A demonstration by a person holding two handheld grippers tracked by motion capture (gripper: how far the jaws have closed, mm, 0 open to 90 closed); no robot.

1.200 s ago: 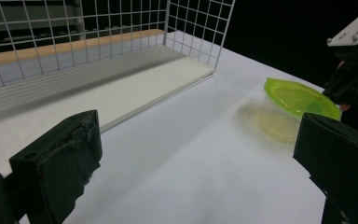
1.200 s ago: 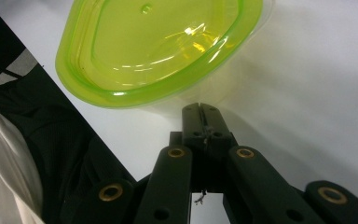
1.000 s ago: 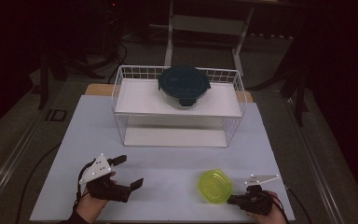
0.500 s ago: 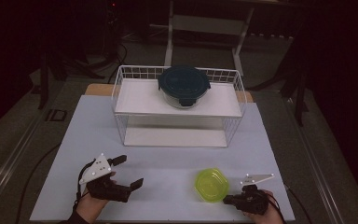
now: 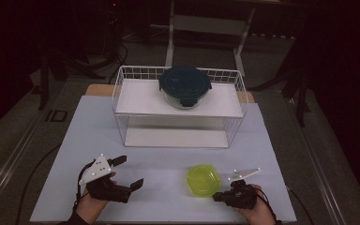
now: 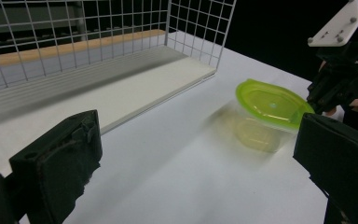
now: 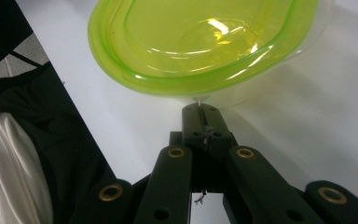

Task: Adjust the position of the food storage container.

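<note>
Ahead of my right gripper [image 5: 221, 197] the white table [image 5: 168, 164] is bare up to the white wire rack [image 5: 180, 108], so I judge the step to be carrying the round, translucent lime-green plastic container [image 5: 202, 180] there. To do it well I keep it level and move slowly, since only a thin edge is pinched. My right jaws are clenched on its near rim; it hangs just in front of them, tilted, slightly off the table. My left gripper [image 5: 130, 174] waits released, holding nothing. The container is shallow, glossy, with a raised lip.
</note>
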